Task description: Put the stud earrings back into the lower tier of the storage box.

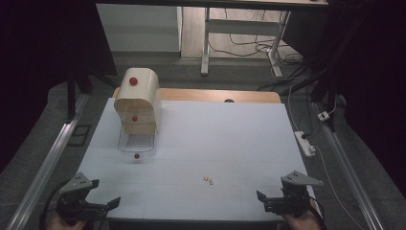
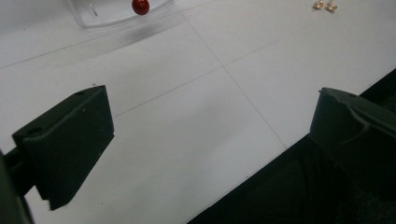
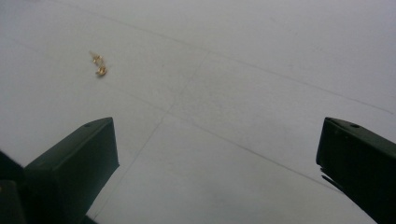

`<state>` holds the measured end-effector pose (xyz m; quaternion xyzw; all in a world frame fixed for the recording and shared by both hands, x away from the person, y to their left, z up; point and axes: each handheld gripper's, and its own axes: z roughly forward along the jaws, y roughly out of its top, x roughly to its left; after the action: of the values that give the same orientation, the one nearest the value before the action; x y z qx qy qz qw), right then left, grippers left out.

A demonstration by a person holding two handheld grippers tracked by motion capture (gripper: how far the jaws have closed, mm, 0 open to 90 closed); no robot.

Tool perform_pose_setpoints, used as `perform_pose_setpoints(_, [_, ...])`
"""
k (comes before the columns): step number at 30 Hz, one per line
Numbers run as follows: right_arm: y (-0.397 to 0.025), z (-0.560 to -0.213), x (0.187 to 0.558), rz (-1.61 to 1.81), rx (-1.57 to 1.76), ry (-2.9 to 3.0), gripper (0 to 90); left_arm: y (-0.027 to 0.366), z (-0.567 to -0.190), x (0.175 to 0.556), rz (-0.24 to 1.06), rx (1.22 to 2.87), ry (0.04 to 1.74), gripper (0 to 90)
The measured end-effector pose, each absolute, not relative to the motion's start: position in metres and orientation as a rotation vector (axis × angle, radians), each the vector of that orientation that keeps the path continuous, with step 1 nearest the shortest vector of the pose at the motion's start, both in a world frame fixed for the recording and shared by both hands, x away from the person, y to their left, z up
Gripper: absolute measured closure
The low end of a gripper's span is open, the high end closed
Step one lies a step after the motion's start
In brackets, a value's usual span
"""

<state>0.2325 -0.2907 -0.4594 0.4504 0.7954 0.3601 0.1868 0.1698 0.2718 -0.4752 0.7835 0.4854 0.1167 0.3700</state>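
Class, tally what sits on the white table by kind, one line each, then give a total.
Cream cabinet with red knobs: 1
Clear drawer with a red knob: 1
Small gold pieces: 2
Total: 4

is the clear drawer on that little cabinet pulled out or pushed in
Pulled out. The clear drawer juts forward from under the cream cabinet, its red knob well ahead of the cabinet front.

table sheet [image 1: 230, 143]: matt white, smooth | drawer tray [image 1: 136, 143]: clear glossy plastic | knob [image 2: 140, 6]: glossy red
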Motion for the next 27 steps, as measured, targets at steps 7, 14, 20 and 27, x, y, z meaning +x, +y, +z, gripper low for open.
perform_pose_setpoints(7, [-0.2866, -0.4591, 0.2288, 1.018, 1.237, 2.266, 0.0, 0.2717, -0.4756, 0.17, 0.291, 2.017, 1.25, 0.0])
perform_pose_setpoints(14, [-0.2903, -0.4586, 0.2299, 1.087, 1.238, 2.293, 0.0, 0.2714, -0.477, 0.1735, 0.244, 2.037, 1.251, 0.0])
perform_pose_setpoints(20, [-0.2891, -0.459, 0.2307, 1.078, 1.23, 2.316, 0.0, 0.2695, -0.477, 0.1747, 0.239, 2.061, 1.24, 0.0])
perform_pose_setpoints(27, [-0.286, -0.46, 0.2317, 1.035, 1.226, 2.335, 0.0, 0.2668, -0.4757, 0.1753, 0.257, 2.058, 1.216, 0.0])
